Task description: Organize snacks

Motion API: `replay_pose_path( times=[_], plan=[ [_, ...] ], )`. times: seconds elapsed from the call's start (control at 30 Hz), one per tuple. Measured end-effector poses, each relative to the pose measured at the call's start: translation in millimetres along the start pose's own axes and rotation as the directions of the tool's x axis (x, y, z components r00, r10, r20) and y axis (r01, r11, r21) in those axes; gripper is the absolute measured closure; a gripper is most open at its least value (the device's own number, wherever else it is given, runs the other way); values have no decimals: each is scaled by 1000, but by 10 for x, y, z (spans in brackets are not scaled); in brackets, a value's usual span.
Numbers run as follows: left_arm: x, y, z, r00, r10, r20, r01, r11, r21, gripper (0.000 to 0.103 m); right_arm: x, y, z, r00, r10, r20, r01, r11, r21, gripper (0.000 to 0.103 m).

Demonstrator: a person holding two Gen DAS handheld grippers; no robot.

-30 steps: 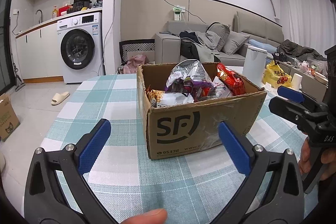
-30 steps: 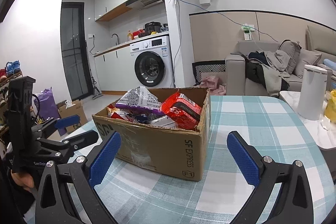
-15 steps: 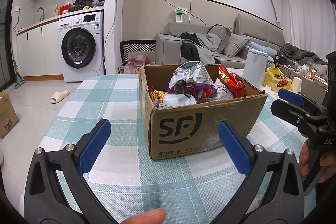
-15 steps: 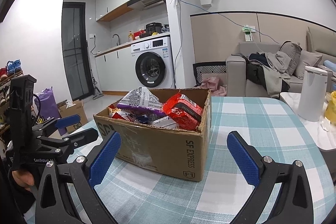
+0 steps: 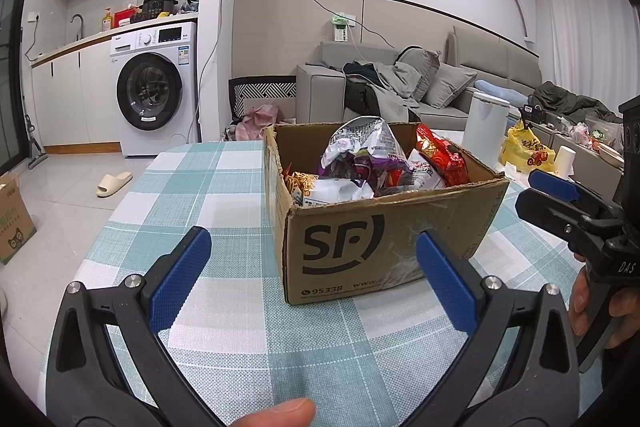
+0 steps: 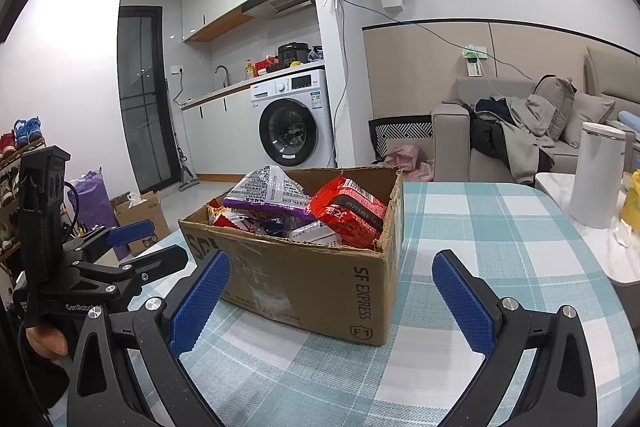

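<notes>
The checked tablecloth [image 5: 208, 195] lies bare to the left of the cardboard box [image 5: 384, 243] and between the box and both claws. In the right wrist view the table's right edge curves close to a white bin [image 6: 598, 179], with bare cloth to the right of the box. The floor beyond holds a slipper [image 5: 114, 183] and a washing machine [image 5: 154, 91]; a sofa [image 5: 400, 87] stands behind the box.

The box sits upright, flaps open, heaped with snack packets: a silver-and-purple bag [image 5: 364, 151] on top, a red packet [image 5: 442, 157] beside it. The left gripper [image 5: 316, 271] is spread wide and empty, facing the box's printed front. The right gripper [image 6: 330, 297] is likewise spread and empty, facing the box's corner. Neither touches the box.
</notes>
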State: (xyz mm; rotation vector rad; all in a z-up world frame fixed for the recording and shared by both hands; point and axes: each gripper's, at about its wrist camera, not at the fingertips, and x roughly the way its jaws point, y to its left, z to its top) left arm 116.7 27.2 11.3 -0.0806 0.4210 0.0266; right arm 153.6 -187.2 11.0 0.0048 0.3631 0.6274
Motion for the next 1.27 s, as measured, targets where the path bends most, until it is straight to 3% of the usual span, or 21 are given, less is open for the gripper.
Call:
replay_pose_path(
  times=[1.27],
  plan=[
    [4, 28, -4, 1000, 7, -5, -7, 1000, -11, 1, 6, -4, -11, 1000, 0, 0, 0, 1000, -2, 0]
  ],
)
